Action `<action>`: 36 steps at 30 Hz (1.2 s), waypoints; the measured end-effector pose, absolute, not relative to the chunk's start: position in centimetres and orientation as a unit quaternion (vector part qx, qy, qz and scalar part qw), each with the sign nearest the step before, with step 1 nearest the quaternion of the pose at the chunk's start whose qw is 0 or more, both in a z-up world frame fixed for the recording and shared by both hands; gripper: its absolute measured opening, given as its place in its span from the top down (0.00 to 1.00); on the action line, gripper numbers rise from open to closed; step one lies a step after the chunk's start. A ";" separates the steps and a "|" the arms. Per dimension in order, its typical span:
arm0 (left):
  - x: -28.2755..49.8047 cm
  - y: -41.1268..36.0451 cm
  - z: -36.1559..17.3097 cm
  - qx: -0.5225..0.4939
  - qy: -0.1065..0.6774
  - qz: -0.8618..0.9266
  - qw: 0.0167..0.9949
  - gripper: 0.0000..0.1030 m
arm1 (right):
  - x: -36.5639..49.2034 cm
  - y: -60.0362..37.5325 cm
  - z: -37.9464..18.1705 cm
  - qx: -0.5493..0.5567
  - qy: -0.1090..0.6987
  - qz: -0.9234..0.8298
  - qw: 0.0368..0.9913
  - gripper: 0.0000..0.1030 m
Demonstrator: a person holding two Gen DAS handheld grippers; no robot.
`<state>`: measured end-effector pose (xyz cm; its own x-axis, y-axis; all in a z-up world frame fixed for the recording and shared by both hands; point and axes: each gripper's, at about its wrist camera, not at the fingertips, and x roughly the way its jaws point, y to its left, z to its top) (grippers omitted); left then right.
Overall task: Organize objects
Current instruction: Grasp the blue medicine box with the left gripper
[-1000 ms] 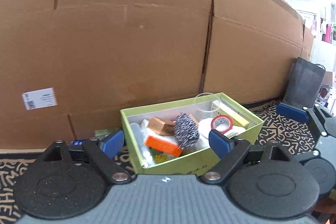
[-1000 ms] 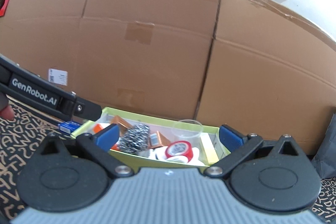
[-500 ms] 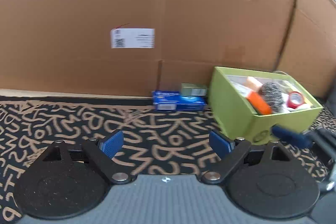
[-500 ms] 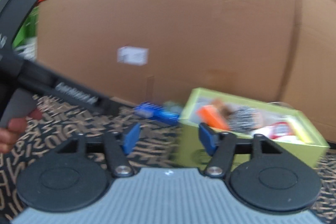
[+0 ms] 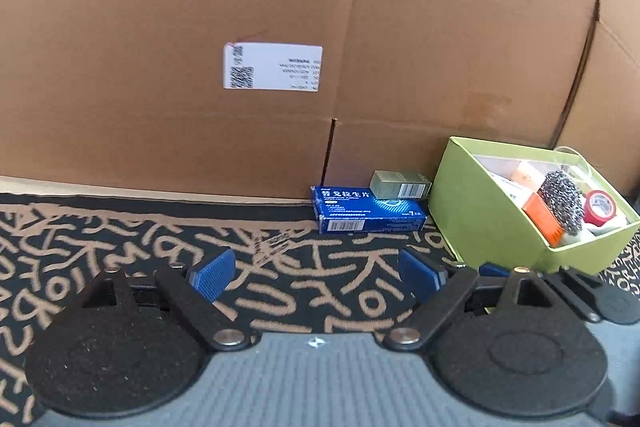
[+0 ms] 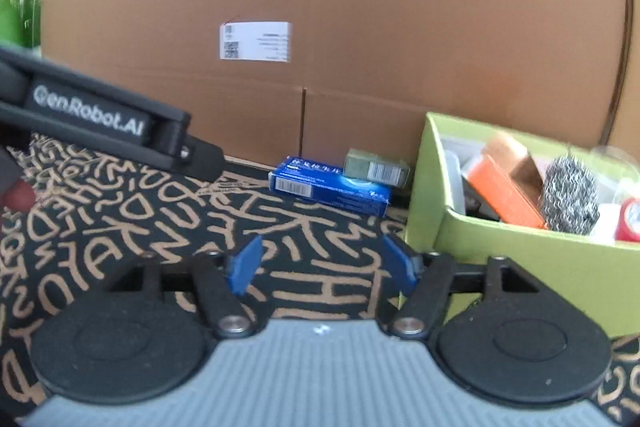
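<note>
**Blue carton lies flat against the cardboard wall**

Left wrist view: left tool [image 5: 316, 273] gapes empty; blue carton [image 5: 368, 215] lies lengthwise left-to-right beside green box [image 5: 480, 211].

Right wrist view: right tool [image 6: 322, 265], empty, is spreading; the carton [image 6: 328, 187] slants down-right.

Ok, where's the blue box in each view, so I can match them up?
Left wrist: blue box right of centre, against the cardboard, just left of the green bin.
Right wrist: blue box near centre, again left of the green bin.
Shared landmark: the white label on the cardboard.
</note>
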<state>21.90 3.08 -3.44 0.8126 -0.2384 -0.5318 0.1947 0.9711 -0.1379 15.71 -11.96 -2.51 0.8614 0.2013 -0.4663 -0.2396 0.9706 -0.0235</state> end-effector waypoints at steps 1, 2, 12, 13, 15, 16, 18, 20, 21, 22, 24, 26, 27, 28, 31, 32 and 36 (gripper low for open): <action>22.4 2.9 -3.6 -0.039 0.286 -0.115 0.951 0.11 | 15.7 -12.4 -2.4 -0.040 0.237 0.116 0.964 0.44; 22.9 2.6 -3.7 -0.039 0.287 -0.116 0.950 0.11 | 15.7 -12.5 -2.5 -0.051 0.238 0.107 0.964 0.52; 27.3 1.7 -4.4 -0.029 0.282 -0.152 0.947 0.12 | 17.4 -9.8 -2.5 -0.086 0.233 0.094 0.964 0.29; 27.8 1.7 -4.4 -0.029 0.286 -0.158 0.945 0.12 | 18.4 -9.1 -2.6 -0.097 0.231 0.093 0.964 0.22; 28.7 1.6 -4.6 -0.027 0.292 -0.168 0.941 0.12 | 20.0 -8.6 -2.9 -0.107 0.236 0.074 0.963 0.13; 29.2 1.6 -4.6 -0.026 0.292 -0.174 0.940 0.12 | 20.9 -8.9 -3.0 -0.101 0.243 0.067 0.962 0.13; 30.1 1.6 -5.0 -0.026 0.296 -0.182 0.938 0.13 | 22.9 -9.6 -3.0 -0.076 0.260 0.072 0.960 0.10; 31.2 1.3 -5.4 -0.024 0.304 -0.189 0.933 0.16 | 24.4 -10.3 -3.2 -0.058 0.275 0.078 0.956 0.08; 31.8 1.1 -5.6 -0.022 0.311 -0.194 0.930 0.19 | 25.1 -10.6 -3.3 -0.049 0.283 0.082 0.954 0.08; 32.4 0.9 -6.0 -0.021 0.318 -0.198 0.927 0.22 | 25.8 -10.9 -3.5 -0.037 0.293 0.086 0.951 0.07; 33.5 0.6 -6.6 -0.025 0.336 -0.204 0.919 0.39 | 27.2 -11.4 -3.9 -0.017 0.315 0.097 0.944 0.06; 34.1 0.7 -7.1 -0.045 0.343 -0.216 0.913 0.44 | 27.9 -12.2 -4.2 0.013 0.331 0.122 0.936 0.05; 34.1 0.8 -7.1 -0.053 0.344 -0.215 0.912 0.44 | 27.8 -12.6 -4.1 0.025 0.325 0.129 0.936 0.05; 33.9 0.9 -7.1 -0.053 0.344 -0.215 0.913 0.45 | 27.5 -13.0 -4.1 0.033 0.321 0.137 0.937 0.05; 32.1 1.0 -6.8 -0.043 0.343 -0.214 0.914 0.45 | 26.2 -13.5 -4.0 0.043 0.318 0.159 0.934 0.04; 31.1 1.0 -6.7 -0.037 0.343 -0.214 0.914 0.45 | 25.4 -13.5 -4.0 0.040 0.317 0.165 0.933 0.04; 25.6 1.4 -6.5 -0.007 0.335 -0.218 0.917 0.45 | 20.5 -13.1 -4.0 0.022 0.316 0.190 0.929 0.04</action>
